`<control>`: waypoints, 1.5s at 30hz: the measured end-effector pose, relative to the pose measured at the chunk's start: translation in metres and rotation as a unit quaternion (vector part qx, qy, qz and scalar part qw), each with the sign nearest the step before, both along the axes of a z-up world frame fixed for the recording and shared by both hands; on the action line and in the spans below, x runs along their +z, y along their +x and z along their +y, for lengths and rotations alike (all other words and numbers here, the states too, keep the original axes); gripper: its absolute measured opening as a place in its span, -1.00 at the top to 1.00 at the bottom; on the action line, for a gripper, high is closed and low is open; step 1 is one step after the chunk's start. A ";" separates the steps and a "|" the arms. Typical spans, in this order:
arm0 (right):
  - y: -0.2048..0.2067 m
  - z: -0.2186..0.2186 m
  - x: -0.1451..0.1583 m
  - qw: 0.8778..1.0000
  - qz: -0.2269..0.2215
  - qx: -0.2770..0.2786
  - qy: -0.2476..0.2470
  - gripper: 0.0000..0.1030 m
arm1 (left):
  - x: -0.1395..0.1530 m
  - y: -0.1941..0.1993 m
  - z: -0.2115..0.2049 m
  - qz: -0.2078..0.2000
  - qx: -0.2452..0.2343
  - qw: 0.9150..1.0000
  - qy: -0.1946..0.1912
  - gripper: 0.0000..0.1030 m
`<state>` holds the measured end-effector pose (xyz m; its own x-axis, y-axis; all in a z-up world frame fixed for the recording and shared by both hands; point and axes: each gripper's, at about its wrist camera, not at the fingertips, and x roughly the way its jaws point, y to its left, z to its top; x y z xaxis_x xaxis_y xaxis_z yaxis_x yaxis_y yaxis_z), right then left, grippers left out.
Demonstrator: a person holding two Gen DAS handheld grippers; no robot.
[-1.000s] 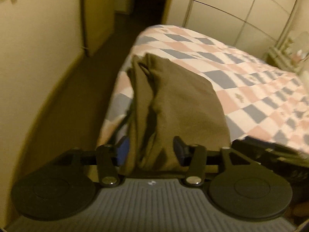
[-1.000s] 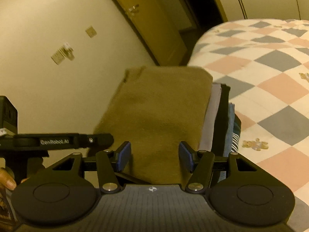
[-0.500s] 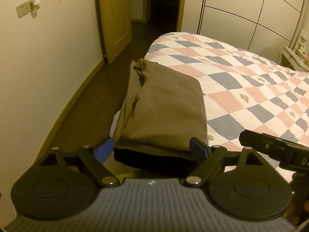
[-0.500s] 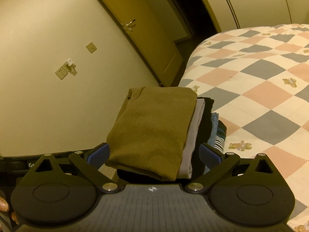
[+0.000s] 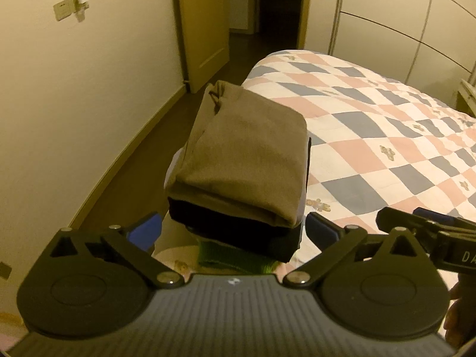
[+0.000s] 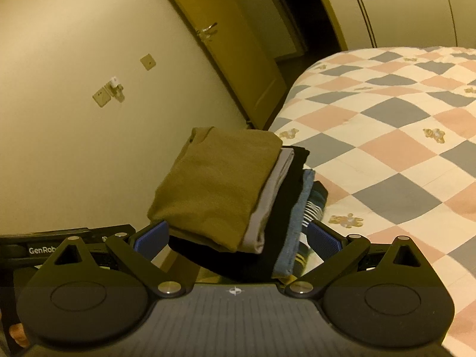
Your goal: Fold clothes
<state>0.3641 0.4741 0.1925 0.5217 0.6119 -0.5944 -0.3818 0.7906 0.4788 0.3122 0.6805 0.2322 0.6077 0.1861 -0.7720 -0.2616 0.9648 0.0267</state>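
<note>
A folded olive-brown garment point(image 5: 244, 154) lies on top of a stack of folded clothes at the corner of the bed; it also shows in the right wrist view point(image 6: 220, 184). Under it lie a grey piece point(image 6: 267, 196), a black piece point(image 5: 238, 232), a blue piece point(image 6: 294, 223) and a striped one point(image 6: 312, 208). My left gripper point(image 5: 233, 230) is open, just short of the stack's near edge, holding nothing. My right gripper point(image 6: 238, 236) is open too, at the stack's near edge, empty.
The bed has a pink, blue and white checkered quilt point(image 5: 386, 136), also in the right wrist view point(image 6: 386, 136). A wall point(image 5: 74, 104) and a dark floor strip point(image 5: 142, 148) run left of the bed. An open door point(image 5: 202, 29) stands beyond. Wardrobe panels point(image 5: 401, 23) are at the back right.
Both grippers opened wide, let go of the olive garment and drew back. The garment now rests flat on the stack.
</note>
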 end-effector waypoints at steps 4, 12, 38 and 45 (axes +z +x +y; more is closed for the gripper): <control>0.001 -0.010 -0.003 1.000 0.003 0.015 -0.014 -0.99 | -0.006 -0.005 -0.011 0.008 0.021 1.000 0.001 -0.98; 0.009 -0.022 -0.016 0.998 0.033 0.047 -0.034 -0.99 | -0.020 -0.010 -0.025 0.023 0.056 0.998 0.005 -0.98; -0.012 -0.005 -0.016 0.993 0.036 0.016 -0.113 -1.00 | -0.037 -0.031 -0.014 0.039 0.034 0.999 0.006 -0.98; -0.027 -0.006 -0.013 0.994 0.029 0.013 -0.106 -0.99 | -0.033 -0.048 -0.025 0.048 0.057 0.997 0.018 -0.98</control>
<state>0.3374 0.4682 0.1798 0.4677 0.4830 -0.7403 -0.3798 0.8661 0.3250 0.2639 0.6553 0.1995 0.5056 0.2786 -0.8166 -0.3632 0.9272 0.0914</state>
